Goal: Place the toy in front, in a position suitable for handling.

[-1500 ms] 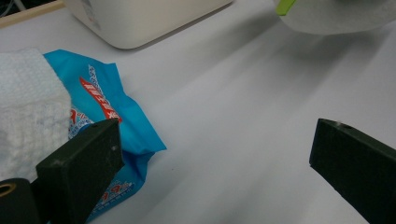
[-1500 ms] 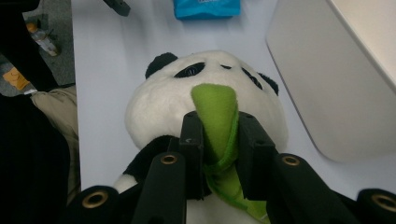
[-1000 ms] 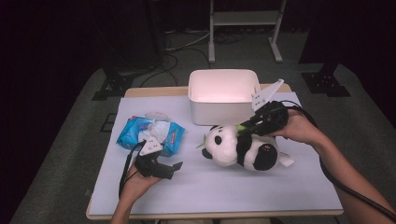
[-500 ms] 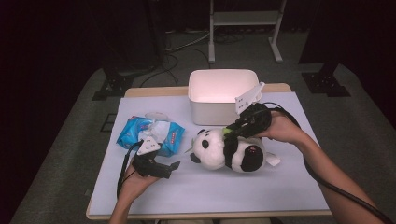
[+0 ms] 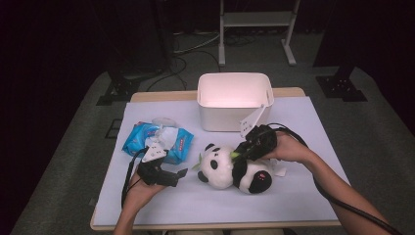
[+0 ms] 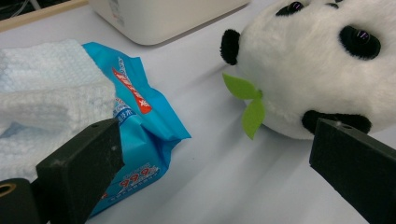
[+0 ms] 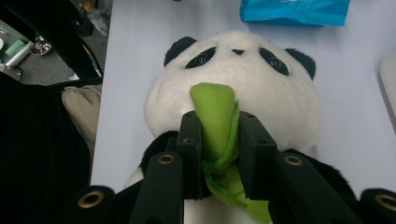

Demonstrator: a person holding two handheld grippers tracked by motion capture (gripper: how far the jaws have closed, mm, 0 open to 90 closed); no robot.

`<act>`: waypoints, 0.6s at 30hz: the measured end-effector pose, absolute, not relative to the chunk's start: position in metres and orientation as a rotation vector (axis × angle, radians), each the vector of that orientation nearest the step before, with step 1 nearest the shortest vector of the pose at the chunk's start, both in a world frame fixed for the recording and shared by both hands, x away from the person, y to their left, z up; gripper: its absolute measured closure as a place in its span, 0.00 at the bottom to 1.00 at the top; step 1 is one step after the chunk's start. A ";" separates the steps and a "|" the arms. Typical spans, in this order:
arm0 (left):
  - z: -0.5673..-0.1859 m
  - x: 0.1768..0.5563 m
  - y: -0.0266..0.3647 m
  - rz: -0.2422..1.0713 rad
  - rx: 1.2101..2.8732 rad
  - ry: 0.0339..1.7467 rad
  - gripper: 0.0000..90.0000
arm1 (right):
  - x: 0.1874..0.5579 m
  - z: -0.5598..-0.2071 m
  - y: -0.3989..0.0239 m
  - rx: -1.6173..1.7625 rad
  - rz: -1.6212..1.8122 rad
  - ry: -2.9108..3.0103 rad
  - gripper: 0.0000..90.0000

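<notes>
Right hand-held gripper (image 7: 215, 154) clamping one panda's (image 5: 230, 169) green stalk (image 7: 215, 116), left (image 6: 219, 163) wide, one wipes pack (image 5: 157, 142)

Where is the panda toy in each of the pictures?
High view: the panda toy lies at the middle of the table, in front of the white bin.
Left gripper view: its head fills the upper right, green leaves at its mouth.
Right gripper view: its face is at the centre, above the right gripper, shut on its green piece.
Shared landmark: the blue wipes pack.
</notes>
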State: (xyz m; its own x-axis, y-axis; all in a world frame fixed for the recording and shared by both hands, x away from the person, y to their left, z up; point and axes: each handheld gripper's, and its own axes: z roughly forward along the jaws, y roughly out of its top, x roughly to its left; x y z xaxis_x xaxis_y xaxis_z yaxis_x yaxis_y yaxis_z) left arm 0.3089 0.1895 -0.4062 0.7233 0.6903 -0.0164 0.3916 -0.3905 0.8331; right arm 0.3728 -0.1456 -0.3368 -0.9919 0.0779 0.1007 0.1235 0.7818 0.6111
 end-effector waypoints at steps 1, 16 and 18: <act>-0.406 0.309 0.189 0.420 2.028 0.823 0.02 | 0.372 -0.337 -0.146 -0.159 -1.008 -2.902 0.79; -0.406 0.308 0.187 0.417 2.038 0.808 0.02 | 0.368 -0.328 -0.165 -0.236 -1.103 -2.884 0.58; -0.406 0.308 0.186 0.413 2.046 0.802 0.02 | 0.367 -0.325 -0.170 -0.255 -1.116 -2.875 0.55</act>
